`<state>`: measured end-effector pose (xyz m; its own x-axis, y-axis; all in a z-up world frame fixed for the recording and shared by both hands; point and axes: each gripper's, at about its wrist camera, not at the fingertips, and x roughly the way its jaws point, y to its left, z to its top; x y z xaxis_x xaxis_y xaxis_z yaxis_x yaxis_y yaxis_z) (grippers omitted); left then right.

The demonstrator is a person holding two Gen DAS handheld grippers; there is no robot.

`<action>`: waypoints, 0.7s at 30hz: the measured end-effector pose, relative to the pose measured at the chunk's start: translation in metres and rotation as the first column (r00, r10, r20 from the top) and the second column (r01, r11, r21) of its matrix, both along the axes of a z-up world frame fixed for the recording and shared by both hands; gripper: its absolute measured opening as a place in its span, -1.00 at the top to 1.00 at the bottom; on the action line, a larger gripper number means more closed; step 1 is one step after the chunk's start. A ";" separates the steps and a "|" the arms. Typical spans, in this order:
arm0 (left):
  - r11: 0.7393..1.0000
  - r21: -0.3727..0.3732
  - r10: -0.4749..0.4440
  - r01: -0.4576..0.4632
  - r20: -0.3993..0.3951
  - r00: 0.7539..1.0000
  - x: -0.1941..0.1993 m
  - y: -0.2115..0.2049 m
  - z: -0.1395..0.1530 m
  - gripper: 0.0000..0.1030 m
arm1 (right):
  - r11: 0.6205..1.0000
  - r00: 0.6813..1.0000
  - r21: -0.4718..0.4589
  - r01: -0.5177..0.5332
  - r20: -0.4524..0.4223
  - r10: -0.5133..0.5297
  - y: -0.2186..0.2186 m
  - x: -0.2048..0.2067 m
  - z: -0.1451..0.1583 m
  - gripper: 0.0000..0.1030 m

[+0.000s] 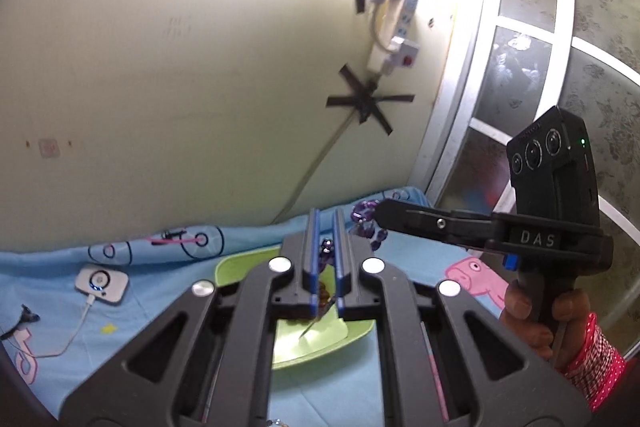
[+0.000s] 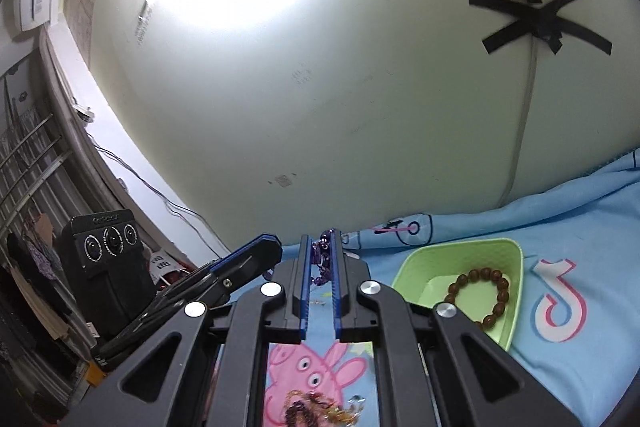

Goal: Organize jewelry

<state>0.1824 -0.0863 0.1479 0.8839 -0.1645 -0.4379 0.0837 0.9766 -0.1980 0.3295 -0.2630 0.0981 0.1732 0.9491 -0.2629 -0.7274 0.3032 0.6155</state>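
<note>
- nearest the left wrist camera, the left gripper [image 1: 325, 227] fills the lower half of the view, its blue-edged fingers nearly together and pinching purple beads that show in the narrow slot between them.
- these belong to a purple bead bracelet [image 1: 366, 223], which runs from the left gripper toward 2 o'clock, where the tip of the right gripper [image 1: 380, 211] also clamps it. the bracelet hangs in the air between the two tools.
- a hand [image 1: 540, 311] with a pink patterned sleeve holds the right gripper's handle at 4 o'clock in the left wrist view.
- under the left gripper sits a green tray [image 1: 228, 267] on a light blue cartoon bedsheet [image 1: 60, 259]. brown beads show inside it, mostly hidden behind the fingers.
- at 8 o'clock a small white device [image 1: 102, 283] with a white cable lies on the sheet.
- in the right wrist view, the right gripper [image 2: 321, 245] is shut narrow on the purple bead bracelet [image 2: 320, 259], which dangles between its fingers.
- the left gripper [image 2: 256, 251] comes in from 9 o'clock, its tip just beside the right fingers.
- at 3 o'clock the green tray [image 2: 460, 251] holds a brown bead bracelet [image 2: 480, 291], lying as a ring.
- at 6 o'clock, a tangle of gold and dark jewelry [image 2: 316, 407] lies on the bedsheet [image 2: 580, 227].
</note>
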 end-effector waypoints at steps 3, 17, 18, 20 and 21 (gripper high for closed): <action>1.000 -0.015 0.017 -0.018 -0.075 0.997 0.015 0.007 -0.033 0.89 | 0.999 1.000 -0.045 -0.003 -0.018 0.002 0.011 0.006 -0.026 1.00; 0.991 -0.068 0.104 -0.118 -0.184 0.977 0.020 0.036 -0.053 0.88 | 0.991 0.996 -0.108 0.085 -0.014 -0.087 -0.004 -0.002 -0.054 1.00; 0.990 -0.072 0.107 -0.120 -0.157 0.982 0.011 0.037 -0.044 0.88 | 0.992 0.995 -0.085 0.095 0.031 -0.093 -0.011 -0.014 -0.040 1.00; 0.991 -0.070 0.110 -0.117 -0.098 0.989 -0.015 0.038 -0.024 0.88 | 0.992 0.988 -0.053 0.116 0.104 -0.110 -0.021 -0.035 -0.021 0.51; 0.990 -0.065 0.117 -0.122 -0.071 0.991 -0.033 0.039 -0.017 0.88 | 0.991 0.985 -0.043 0.125 0.125 -0.119 -0.025 -0.043 -0.015 0.15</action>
